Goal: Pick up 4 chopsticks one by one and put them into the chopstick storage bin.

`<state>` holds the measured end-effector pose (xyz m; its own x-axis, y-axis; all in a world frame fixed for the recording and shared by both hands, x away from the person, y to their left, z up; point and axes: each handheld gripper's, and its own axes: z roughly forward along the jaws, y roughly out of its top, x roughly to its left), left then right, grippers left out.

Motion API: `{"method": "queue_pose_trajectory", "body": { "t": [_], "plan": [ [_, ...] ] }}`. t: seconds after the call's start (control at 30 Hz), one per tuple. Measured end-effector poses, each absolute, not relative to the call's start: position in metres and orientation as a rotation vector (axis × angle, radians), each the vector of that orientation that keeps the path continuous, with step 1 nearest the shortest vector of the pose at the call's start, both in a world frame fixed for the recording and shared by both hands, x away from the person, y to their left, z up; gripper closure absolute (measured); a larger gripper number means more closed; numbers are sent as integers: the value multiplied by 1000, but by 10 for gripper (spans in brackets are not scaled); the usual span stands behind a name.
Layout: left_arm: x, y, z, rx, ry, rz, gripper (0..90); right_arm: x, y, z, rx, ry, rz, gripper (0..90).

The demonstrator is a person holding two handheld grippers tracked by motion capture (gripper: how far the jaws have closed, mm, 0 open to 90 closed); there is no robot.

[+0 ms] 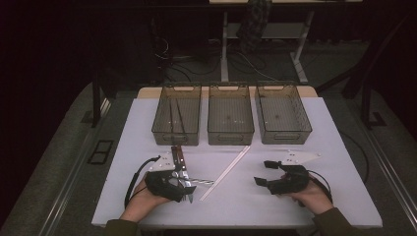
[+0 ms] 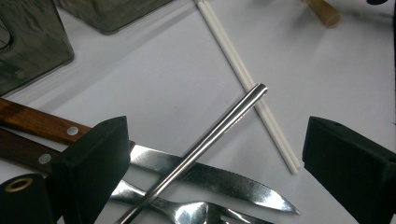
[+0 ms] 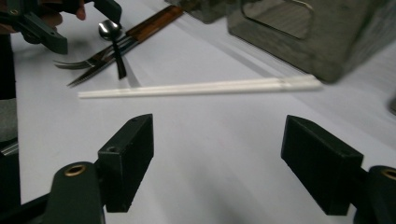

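Two white chopsticks (image 3: 201, 87) side by side (thin, long); right gripper (image 3: 217, 158) apart, left gripper (image 2: 215, 158) apart.

- White table (image 1: 295, 216): carrying three smoked see-through bins in a row along its far edge.
- Left bin (image 1: 176, 114): holding thin dark sticks.
- Middle bin (image 1: 230, 114) and right bin (image 1: 282, 113): sitting side by side.
- White chopsticks (image 1: 225, 172): lying slantwise near the table's middle.
- Cutlery pile (image 1: 181, 169): lying toward the near left corner, under the left gripper (image 1: 183, 191).
- Right gripper (image 1: 262, 173): hovering near the near right edge, jaws standing wide apart, gripping nothing.
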<state>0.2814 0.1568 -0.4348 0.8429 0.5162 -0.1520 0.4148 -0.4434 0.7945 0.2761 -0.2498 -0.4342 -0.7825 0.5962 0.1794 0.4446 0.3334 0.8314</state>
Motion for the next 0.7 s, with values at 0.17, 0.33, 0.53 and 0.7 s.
{"method": "queue_pose_trajectory", "body": {
  "t": [0.17,0.33,0.53,0.7],
  "plan": [
    [285,152,-429,2075,685,149,107,272,-269,-436,1005,2381,1433,199],
    [291,142,-424,2064,688,135,148,269,-282,-439,1046,2351,1419,190],
    [298,123,-420,2072,672,119,243,263,-293,-443,1063,2344,1393,190],
    [306,105,-419,2091,672,109,360,260,-302,-442,1090,2313,1402,190]
  ]
}}
